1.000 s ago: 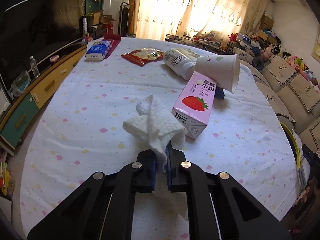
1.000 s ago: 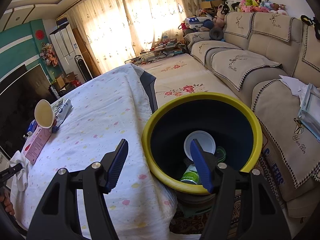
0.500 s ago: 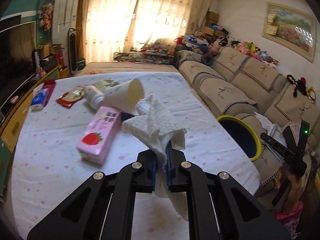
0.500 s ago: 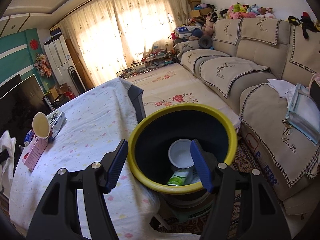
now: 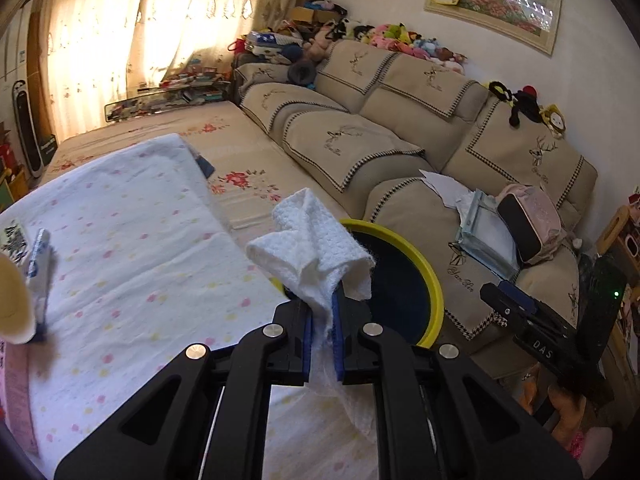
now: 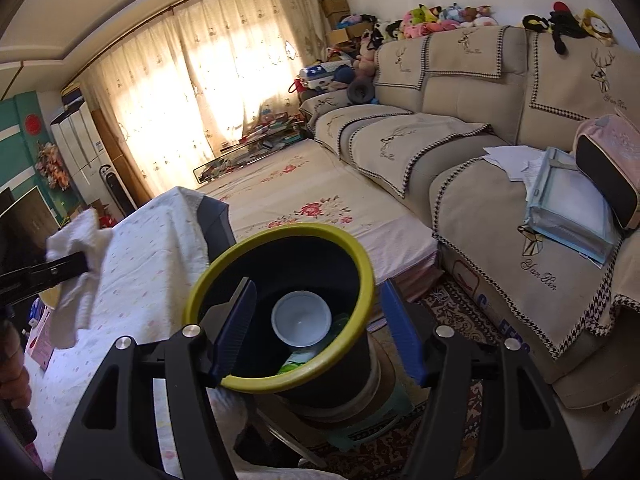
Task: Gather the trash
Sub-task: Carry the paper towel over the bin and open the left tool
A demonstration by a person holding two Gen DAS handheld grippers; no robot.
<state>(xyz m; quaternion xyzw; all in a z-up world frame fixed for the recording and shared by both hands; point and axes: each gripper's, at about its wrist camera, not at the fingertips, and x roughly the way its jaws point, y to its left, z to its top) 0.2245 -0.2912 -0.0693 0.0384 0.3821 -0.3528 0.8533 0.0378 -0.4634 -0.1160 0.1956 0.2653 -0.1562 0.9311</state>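
1. The left gripper (image 5: 322, 340) has its blue fingers (image 5: 306, 344) pinching a crumpled white paper towel (image 5: 310, 252), held in the air above the near right edge of the tabletop (image 5: 132, 264).
2. The towel's long axis runs up and away from the fingers, its bunched upper end fanning out toward the sofa, while a loose tail hangs down below the pads.
3. The right gripper (image 6: 316, 330) has its fingers (image 6: 236, 326) spread wide with nothing between them, framing the mouth of the bin below.
4. Just beyond the towel, beside the tabletop's right edge, stands a dark trash bin with a yellow rim (image 6: 280, 384); its mouth faces up.
5. Inside the bin lie a white paper cup (image 6: 301, 318), seen mouth-up, and a green-and-white wrapper or bottle (image 6: 298, 360) beneath it; which it is cannot be told.
6. The tabletop wears a white cloth dotted pink and yellow; at its far left edge in the left wrist view are a paper cup's rim (image 5: 12, 304) and a small blue-and-white pack (image 5: 38, 264).
7. Right of the bin runs a beige sofa (image 5: 400, 148) with papers and a pink bag (image 5: 528, 226) on one seat.
8. Farther off, plush toys (image 6: 444, 18) line the sofa back, and sunlit curtains (image 6: 208, 88) cover the far window.
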